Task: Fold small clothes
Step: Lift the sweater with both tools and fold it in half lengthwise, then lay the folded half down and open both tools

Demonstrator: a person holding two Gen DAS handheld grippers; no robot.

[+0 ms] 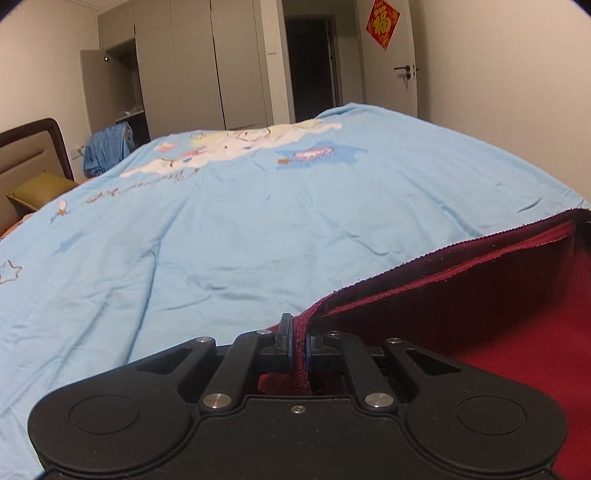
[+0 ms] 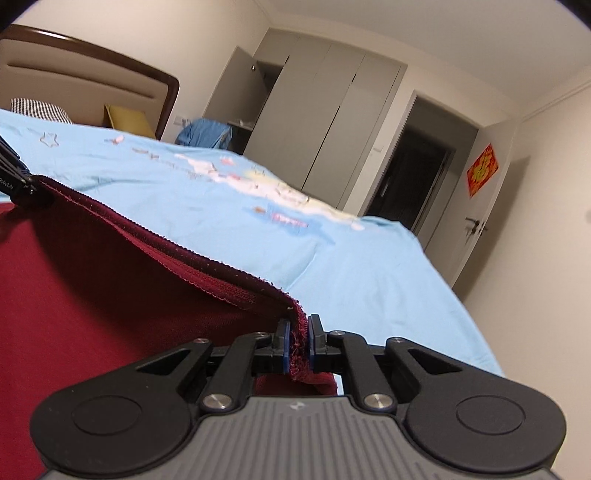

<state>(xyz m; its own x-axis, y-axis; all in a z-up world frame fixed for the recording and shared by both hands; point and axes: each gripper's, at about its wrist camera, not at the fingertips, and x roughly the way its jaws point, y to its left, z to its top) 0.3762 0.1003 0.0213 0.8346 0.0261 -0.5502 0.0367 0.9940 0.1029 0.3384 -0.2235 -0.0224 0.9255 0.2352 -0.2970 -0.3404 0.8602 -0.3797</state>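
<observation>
Both jaws tight on red garment [image 1: 480, 317]

A light blue cartoon-printed quilt [image 1: 229, 229] covers the bed. Past its far edge stand tall grey wardrobes [image 1: 199, 66], one door open, beside a dark doorway [image 1: 312, 66]. A red diamond-shaped paper decoration [image 1: 382, 23] hangs on the white door [image 1: 391, 85].

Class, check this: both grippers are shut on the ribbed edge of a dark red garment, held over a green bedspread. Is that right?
Not quite. The bedspread is light blue, as both wrist views show. The rest holds: the left gripper and right gripper each pinch the garment's ribbed edge.
</observation>
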